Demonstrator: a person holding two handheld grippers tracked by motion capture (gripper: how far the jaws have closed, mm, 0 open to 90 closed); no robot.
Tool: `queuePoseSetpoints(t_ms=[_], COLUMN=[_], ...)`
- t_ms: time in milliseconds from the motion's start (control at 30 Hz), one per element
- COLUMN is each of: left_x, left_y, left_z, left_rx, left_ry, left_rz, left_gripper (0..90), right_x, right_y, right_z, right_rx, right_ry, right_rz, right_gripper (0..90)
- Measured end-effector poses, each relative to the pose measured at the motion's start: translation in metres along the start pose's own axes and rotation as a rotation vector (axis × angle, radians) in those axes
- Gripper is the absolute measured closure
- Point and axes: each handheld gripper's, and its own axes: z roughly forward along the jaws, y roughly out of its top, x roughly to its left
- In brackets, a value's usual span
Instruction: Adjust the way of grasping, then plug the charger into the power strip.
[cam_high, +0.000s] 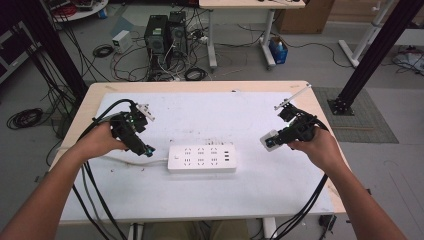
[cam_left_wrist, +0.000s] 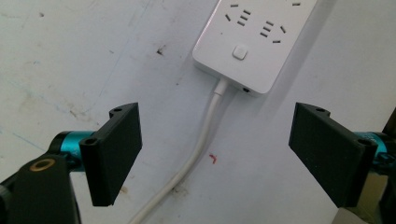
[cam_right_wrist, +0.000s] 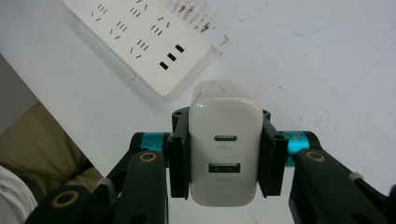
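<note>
A person at a white-topped table (cam_high: 280, 185) holds a gripper in each hand, a white power strip (cam_high: 202, 158) lying flat between them. The right gripper (cam_high: 273, 140), held above the table to the right of the strip, has its jaws clamped on the two sides of a white charger (cam_right_wrist: 224, 149); in the right gripper view the charger's face with its two USB ports looks back at the camera, and the strip's USB end lies on the table beyond it, apart from the charger. The left gripper (cam_left_wrist: 215, 154) hovers near the strip's left end with its jaws spread wide and nothing between the pads. In the left gripper view the strip's white cord (cam_left_wrist: 201, 149) runs along the table under the gap, leaving the end of the strip that bears a square button (cam_left_wrist: 240, 52). Whether the left gripper touches the tabletop is hard to judge from the high view; it appears to sit just above it.
</note>
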Motion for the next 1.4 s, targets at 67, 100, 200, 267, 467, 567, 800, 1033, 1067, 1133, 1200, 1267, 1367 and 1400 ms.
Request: queuePoseSetpoints(t_ms=[67,100,200,267,467,567,800,1033,1067,1133,1200,1267,1367,1400], left_x=[0.0,0.0,-0.001,-0.001,-0.002,-0.002,-0.001,0.002,0.002,0.001,0.001,0.002,0.002,0.002], left_y=[-0.001,-0.001,-0.001,-0.001,-0.003,-0.005,-0.01,-0.014,-0.014,-0.015,-0.014,-0.015,-0.015,-0.016], left_z=[-0.001,-0.001,-0.002,-0.001,-0.001,-0.002,0.003,0.008,0.009,0.011,0.013,0.014,0.016,0.017], left_rx=[0.002,0.003,0.001,0.003,0.007,0.006,0.03,0.066,0.072,0.073,0.074,0.083,0.082,0.08], left_ry=[0.002,0.004,0.004,0.003,0.0,-0.001,-0.008,0.002,0.003,0.002,0.001,-0.001,0.002,0.003], left_rz=[-0.001,0.002,0.012,0.013,0.023,0.017,0.028,0.046,0.049,0.043,0.044,0.051,0.047,0.05], left_gripper=[17.4,17.4,17.4,17.4,17.4,17.4,17.4,17.4,17.4,17.3,17.4,17.4,17.4,17.4], right_x=[0.0,0.0,0.001,0.002,0.002,0.002,0.006,0.01,0.01,0.012,0.014,0.016,0.02,0.022], right_y=[-0.001,-0.002,-0.006,-0.008,-0.009,-0.008,-0.001,0.017,0.02,0.025,0.031,0.036,0.046,0.049], right_z=[-0.002,-0.003,-0.006,-0.007,-0.01,-0.012,-0.009,0.001,0.002,0.005,0.007,0.009,0.011,0.013], right_rx=[-0.001,-0.006,-0.041,-0.058,-0.07,-0.069,-0.041,-0.004,0.001,0.004,0.016,0.025,0.042,0.051], right_ry=[-0.004,-0.007,0.002,0.005,0.013,0.009,0.009,0.007,0.008,0.014,0.015,0.017,0.016,0.019], right_rz=[0.001,-0.002,-0.043,-0.051,-0.054,-0.059,-0.087,-0.137,-0.149,-0.171,-0.191,-0.217,-0.254,-0.261], right_gripper=[62.3,62.3,62.2,62.2,62.2,62.2,62.3,62.3,62.3,62.3,62.3,62.3,62.3,62.3])
